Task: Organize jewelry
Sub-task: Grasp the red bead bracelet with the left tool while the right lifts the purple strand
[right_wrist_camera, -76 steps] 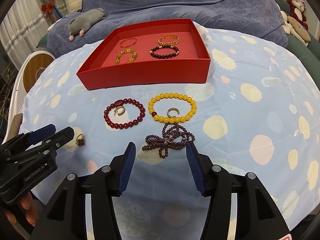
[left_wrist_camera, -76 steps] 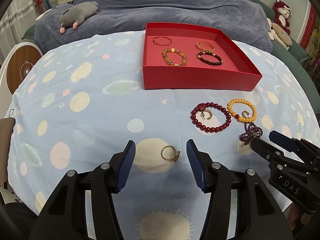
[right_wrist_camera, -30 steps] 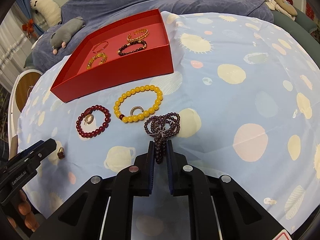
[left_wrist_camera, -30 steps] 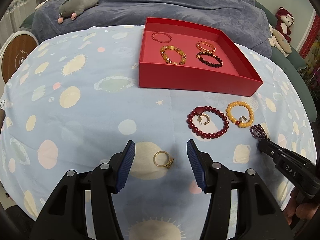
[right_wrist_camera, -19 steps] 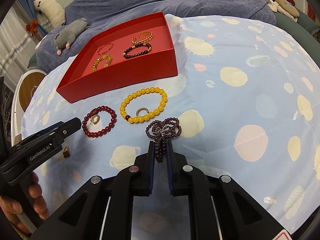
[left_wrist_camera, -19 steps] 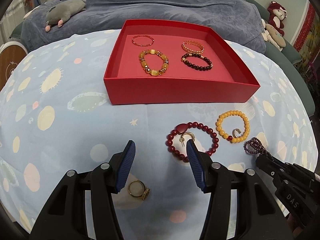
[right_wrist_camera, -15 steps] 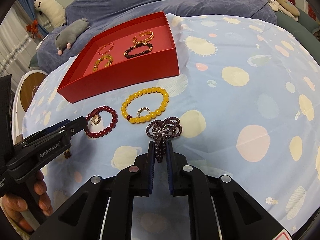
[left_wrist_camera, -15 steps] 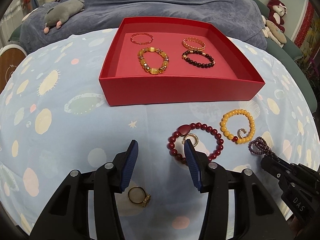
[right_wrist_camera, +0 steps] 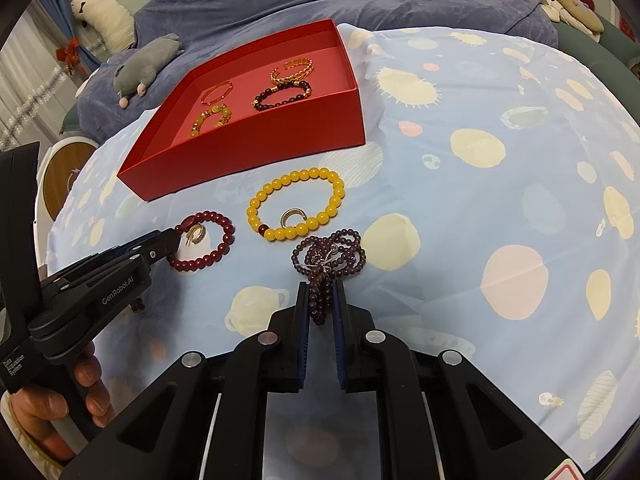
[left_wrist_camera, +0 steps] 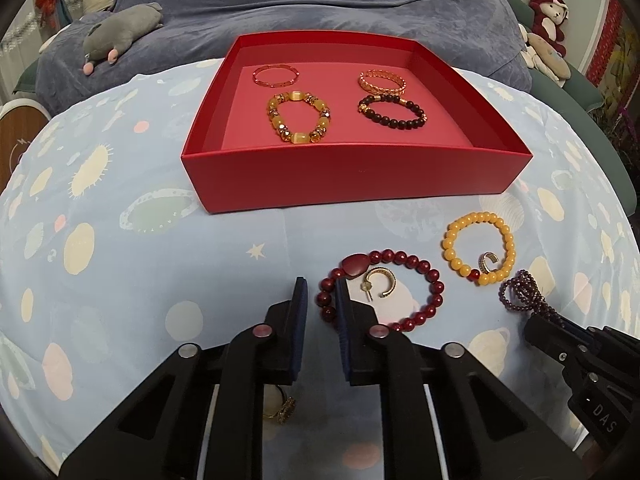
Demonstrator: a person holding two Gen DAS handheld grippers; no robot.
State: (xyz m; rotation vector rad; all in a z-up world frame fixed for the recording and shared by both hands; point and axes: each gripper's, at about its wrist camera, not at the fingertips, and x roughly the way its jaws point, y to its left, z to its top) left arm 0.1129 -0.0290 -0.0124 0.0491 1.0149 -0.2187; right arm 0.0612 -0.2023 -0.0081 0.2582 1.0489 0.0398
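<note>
While both grippers sit low over the table [left_wrist_camera: 120, 280], the step in hand looks like a double pick-up. L gripper [left_wrist_camera: 320, 282]: fingers have just been closing, now narrow w/ the near-left beads of the dark red bracelet [left_wrist_camera: 425, 267] pinched between them. R gripper [right_wrist_camera: 322, 286]: fingers narrow, clamped on the tail of the purple bead strand [right_wrist_camera: 328, 254], rest of it bunched on the cloth just beyond.

Next, prob. lift both and carry to the red box [left_wrist_camera: 352, 176] at the far side, which already has four bracelets inside. Needs enough height to clear the near wall, and a slow lift, since a gold earring [left_wrist_camera: 380, 286] lies inside the red loop and could snag.

Yellow bracelet [left_wrist_camera: 449, 245] w/ another earring inside it, right of the red one, and a gold ring [left_wrist_camera: 280, 404] under the L gripper: not yet picked.

Surface: pale blue planet-print cloth, soft, a bit creased. Beyond it, a blue-grey blanket [left_wrist_camera: 320, 0], a grey plush [left_wrist_camera: 120, 40] far left, a red plush [left_wrist_camera: 550, 8] far right.
</note>
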